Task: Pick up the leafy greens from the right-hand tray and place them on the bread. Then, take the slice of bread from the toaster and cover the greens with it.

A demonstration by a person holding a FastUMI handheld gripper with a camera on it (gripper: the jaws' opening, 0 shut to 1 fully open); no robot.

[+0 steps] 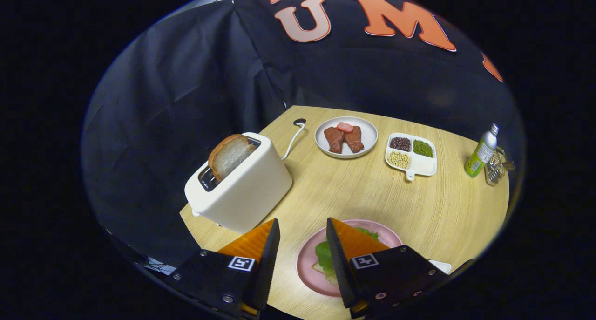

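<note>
- Gripper view: the gripper (pixel 302 229) hangs above the near edge of the table (pixel 433 208), its fingers spread apart with nothing between them but bare wood and the rim of the pink plate.
- Just below and between the fingers, running under the right finger, the pink plate (pixel 305 262) carries the leafy greens (pixel 324 255), which already lie on the bottom bread (pixel 320 268); only a pale edge of that slice peeps out. By my judgement the first half of the task is done, which would explain the empty, parted fingers.
- Ahead of the left finger stands the white toaster (pixel 242 189), with the slice of bread (pixel 229 156) sticking up out of its slot, upright and slightly tilted, so its upper half is free to be pinched.
- The gripper is raised and tilted downward, looking across the table; the toaster lies off to its left, so the next reach likely calls for a swing that way.
- Far beyond the fingers sit a white plate of meat (pixel 345 137), a divided dish of beans (pixel 411 154) and a bottle (pixel 482 151).
</note>
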